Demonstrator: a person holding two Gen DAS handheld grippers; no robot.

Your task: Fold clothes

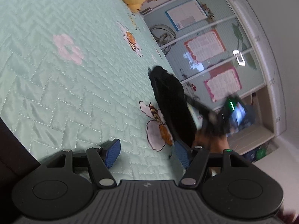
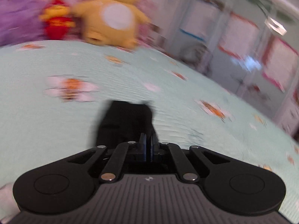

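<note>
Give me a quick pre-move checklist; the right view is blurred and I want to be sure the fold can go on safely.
1. Right gripper shut: ok.
2. Black cloth garment pinched between its blue fingers: cannot tell, cloth sits just ahead.
3. Left gripper open and empty: ok.
4. Garment lying on the mint quilted bedspread: ok.
5. Yellow plush bear clear of the garment: ok.

L gripper (image 1: 147, 154) open over quilt (image 1: 56, 85), black garment (image 1: 172, 108) lifted
</note>
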